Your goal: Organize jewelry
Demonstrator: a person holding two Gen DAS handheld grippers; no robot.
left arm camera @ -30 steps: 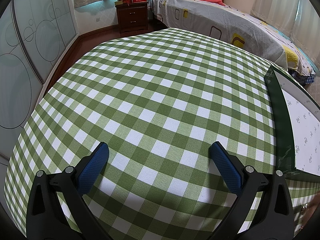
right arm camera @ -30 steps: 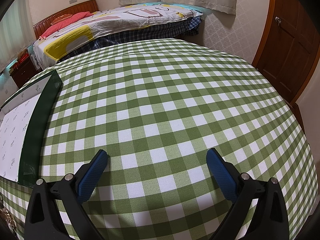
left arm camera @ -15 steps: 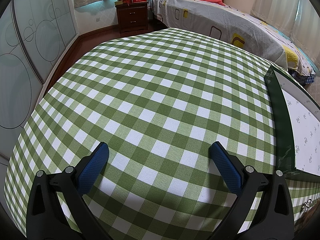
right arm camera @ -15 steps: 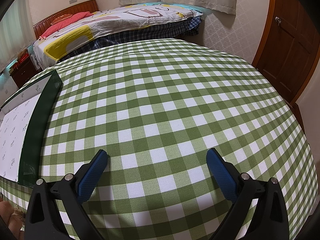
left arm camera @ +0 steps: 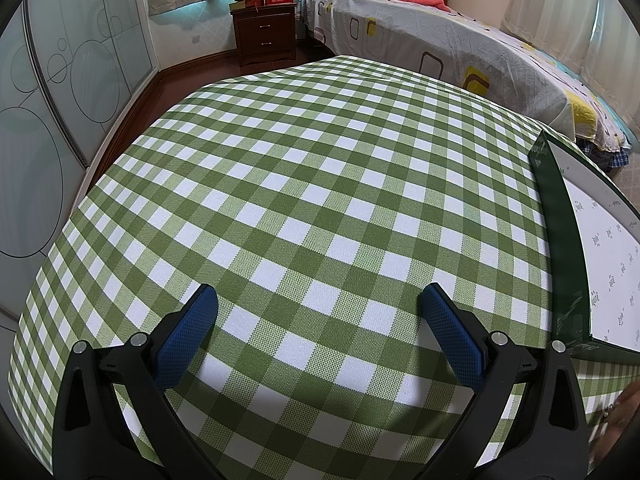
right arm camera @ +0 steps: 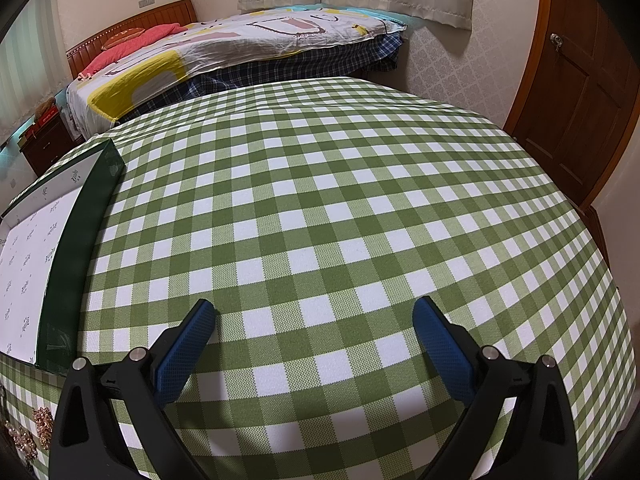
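A dark green box with a white patterned inside lies on the green checked tablecloth, at the right edge of the left wrist view (left arm camera: pixel 560 240) and the left edge of the right wrist view (right arm camera: pixel 76 240). Gold, sparkly jewelry pieces (right arm camera: pixel 42 424) lie on the cloth at the bottom left of the right wrist view, just in front of the box. My left gripper (left arm camera: pixel 316 308) is open and empty above the cloth, left of the box. My right gripper (right arm camera: pixel 314 318) is open and empty, right of the box.
A bare hand (left arm camera: pixel 624 412) shows blurred at the bottom right of the left wrist view, near the box's front corner. A bed (left arm camera: pixel 440 36) stands behind the table, with a nightstand (left arm camera: pixel 266 32) beside it. A wooden door (right arm camera: pixel 580 80) is at the right.
A hand has come and gone at the box's front corner. Gold jewelry now lies on the cloth there. Both grippers have stayed still.
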